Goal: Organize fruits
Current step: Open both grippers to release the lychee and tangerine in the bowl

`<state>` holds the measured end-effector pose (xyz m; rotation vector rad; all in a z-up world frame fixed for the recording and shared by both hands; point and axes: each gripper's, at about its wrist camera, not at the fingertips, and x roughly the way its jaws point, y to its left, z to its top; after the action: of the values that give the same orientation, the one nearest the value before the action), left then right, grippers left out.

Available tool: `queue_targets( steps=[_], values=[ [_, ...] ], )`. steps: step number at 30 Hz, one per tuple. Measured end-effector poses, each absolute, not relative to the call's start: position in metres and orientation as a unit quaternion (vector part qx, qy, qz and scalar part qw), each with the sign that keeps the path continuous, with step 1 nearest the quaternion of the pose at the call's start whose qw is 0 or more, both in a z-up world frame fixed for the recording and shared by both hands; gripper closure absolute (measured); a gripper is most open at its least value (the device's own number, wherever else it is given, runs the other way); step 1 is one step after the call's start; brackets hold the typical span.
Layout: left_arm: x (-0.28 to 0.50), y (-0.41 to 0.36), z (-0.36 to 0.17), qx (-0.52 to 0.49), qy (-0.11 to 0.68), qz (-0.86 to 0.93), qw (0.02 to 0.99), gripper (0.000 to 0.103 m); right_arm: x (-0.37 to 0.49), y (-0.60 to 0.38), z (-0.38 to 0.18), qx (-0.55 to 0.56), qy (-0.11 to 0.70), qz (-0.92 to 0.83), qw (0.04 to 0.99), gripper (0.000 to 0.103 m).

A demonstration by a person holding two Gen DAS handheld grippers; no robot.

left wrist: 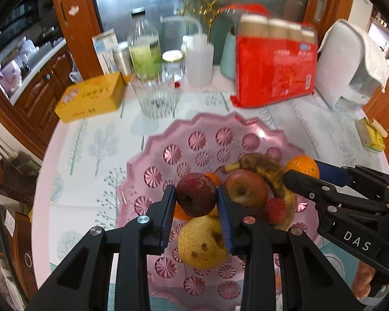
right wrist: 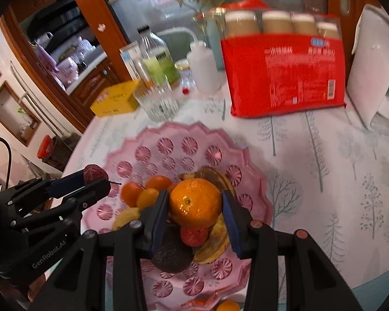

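My left gripper (left wrist: 196,197) is shut on a dark red, wrinkled round fruit (left wrist: 196,194), held above a pink cut-glass fruit plate (left wrist: 212,134). My right gripper (right wrist: 194,203) is shut on a large orange (right wrist: 195,202) over the same plate (right wrist: 173,140). On the plate lie a yellow pear (left wrist: 202,243), a red apple (left wrist: 246,189), an overripe banana (left wrist: 269,171), a lychee (left wrist: 274,210), small mandarins (right wrist: 142,193) and a dark avocado (right wrist: 172,256). In the left wrist view the right gripper (left wrist: 295,178) comes in from the right with the orange (left wrist: 302,167). The left gripper (right wrist: 98,181) shows at the left of the right wrist view, its red fruit (right wrist: 94,172) between the fingers.
Behind the plate stand a ribbed glass (left wrist: 154,96), a yellow box (left wrist: 90,98), a bottle of green liquid (left wrist: 145,49), a white squeeze bottle (left wrist: 199,62), a red pack of paper cups (left wrist: 275,72) and a white appliance (left wrist: 350,64). The tree-print tablecloth (right wrist: 324,168) extends to the right.
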<state>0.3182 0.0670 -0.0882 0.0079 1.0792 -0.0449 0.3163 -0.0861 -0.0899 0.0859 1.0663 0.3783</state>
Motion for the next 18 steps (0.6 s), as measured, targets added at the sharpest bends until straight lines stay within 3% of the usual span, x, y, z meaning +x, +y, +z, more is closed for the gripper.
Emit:
queue_targets(
  steps=[6, 10, 15, 18],
  values=[
    [0.324, 0.069, -0.109, 0.005, 0.531, -0.022, 0.847, 0.07, 0.321, -0.081, -0.105, 0.032, 0.524, 0.189, 0.83, 0.061],
    [0.32, 0.069, -0.106, 0.01, 0.525, -0.016, 0.851, 0.044, 0.32, -0.082, -0.1, 0.033, 0.517, 0.192, 0.834, 0.056],
    [0.312, 0.066, -0.096, 0.019, 0.513, -0.006, 0.858, 0.036, 0.316, -0.085, -0.09, 0.039, 0.509, 0.19, 0.839, 0.051],
    [0.306, 0.066, -0.091, 0.022, 0.51, 0.001, 0.86, 0.023, 0.312, -0.088, -0.084, 0.043, 0.506, 0.191, 0.84, 0.051]
  ],
)
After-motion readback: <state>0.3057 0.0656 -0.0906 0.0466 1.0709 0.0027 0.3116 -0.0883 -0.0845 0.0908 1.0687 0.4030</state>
